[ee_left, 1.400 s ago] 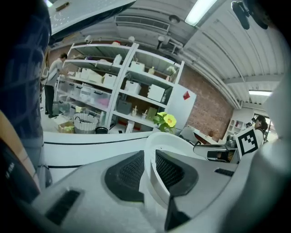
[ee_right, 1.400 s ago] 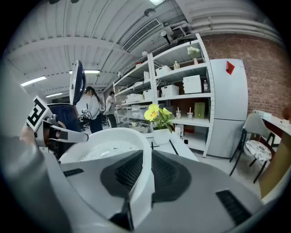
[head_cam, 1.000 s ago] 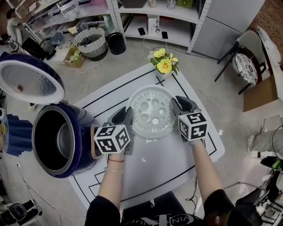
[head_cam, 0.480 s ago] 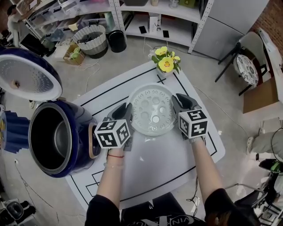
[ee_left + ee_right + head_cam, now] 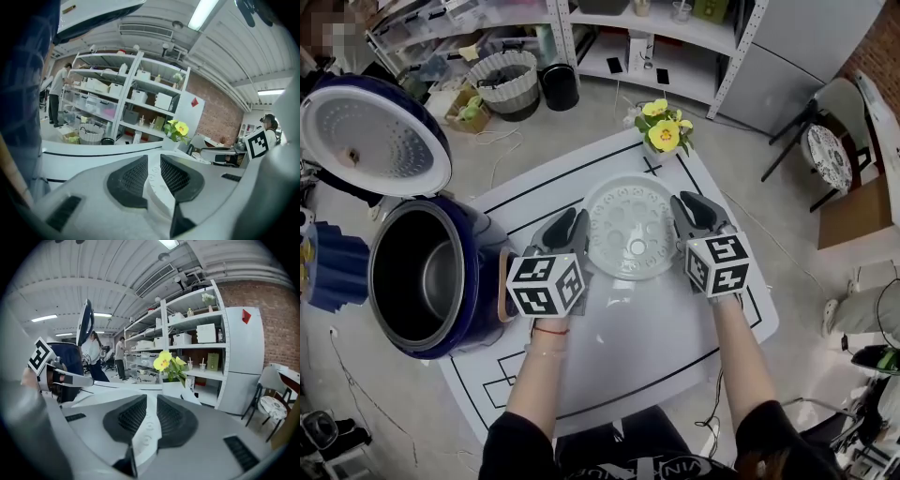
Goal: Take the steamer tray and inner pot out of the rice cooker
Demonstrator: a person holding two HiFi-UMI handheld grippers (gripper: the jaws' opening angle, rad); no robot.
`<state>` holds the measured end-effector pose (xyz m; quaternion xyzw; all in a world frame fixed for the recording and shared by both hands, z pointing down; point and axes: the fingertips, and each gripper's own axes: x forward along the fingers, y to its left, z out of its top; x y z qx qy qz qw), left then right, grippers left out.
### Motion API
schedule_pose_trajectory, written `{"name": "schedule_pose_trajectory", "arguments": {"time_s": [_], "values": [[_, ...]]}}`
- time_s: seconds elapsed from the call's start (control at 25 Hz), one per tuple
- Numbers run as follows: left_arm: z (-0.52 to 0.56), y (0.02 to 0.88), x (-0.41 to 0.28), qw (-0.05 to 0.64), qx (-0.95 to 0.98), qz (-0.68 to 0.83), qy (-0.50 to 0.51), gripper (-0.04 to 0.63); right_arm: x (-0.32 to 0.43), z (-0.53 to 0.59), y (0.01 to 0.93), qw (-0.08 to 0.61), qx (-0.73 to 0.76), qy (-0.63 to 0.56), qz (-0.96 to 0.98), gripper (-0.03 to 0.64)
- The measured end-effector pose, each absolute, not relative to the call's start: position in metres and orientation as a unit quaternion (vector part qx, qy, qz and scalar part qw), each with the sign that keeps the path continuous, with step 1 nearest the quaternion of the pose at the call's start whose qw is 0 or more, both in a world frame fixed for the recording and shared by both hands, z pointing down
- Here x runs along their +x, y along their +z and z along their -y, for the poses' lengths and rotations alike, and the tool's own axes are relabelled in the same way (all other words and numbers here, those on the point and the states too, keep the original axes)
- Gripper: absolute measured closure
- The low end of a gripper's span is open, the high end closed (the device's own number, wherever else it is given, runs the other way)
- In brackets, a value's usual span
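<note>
steamer tray (image 5: 630, 225) rim sides hidden under both jaws, blue obj (image 5: 331, 274) cut by pic's left edge

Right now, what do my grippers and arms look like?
The left gripper and right gripper are grey, with dark mesh pads; each carries a white cube printed with black square markers. The sleeves are black; a red band circles the left wrist. The right jaws have just been opening slightly, the steamer tray rim between them.

The white surface (image 5: 647, 328) lies bare between the steamer tray (image 5: 630, 225) and the person, leaving open room there. A flower vase (image 5: 664, 134) stands just beyond the tray at the far edge. The open rice cooker (image 5: 483, 267), its lid (image 5: 380, 141) raised, blocks the left side.
</note>
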<state>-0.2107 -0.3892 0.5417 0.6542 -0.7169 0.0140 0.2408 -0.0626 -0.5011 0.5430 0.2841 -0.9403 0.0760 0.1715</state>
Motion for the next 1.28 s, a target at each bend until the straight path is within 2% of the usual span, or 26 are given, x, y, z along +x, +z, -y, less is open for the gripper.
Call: {"name": "schedule_pose_trajectory", "arguments": {"time_s": [0.68,1.28], "values": [[0.322,0.413,-0.178,0.137,0.68,0.72,-0.029,0.525,-0.077,0.397,0.407,0.09,0.203,0.01,0.975,0.554],[0.23,0.319,-0.214,0.083,0.654,0.749,-0.066,0.525,-0.144,0.312,0.331,0.034,0.116,0.004,0.993,0.554]]}}
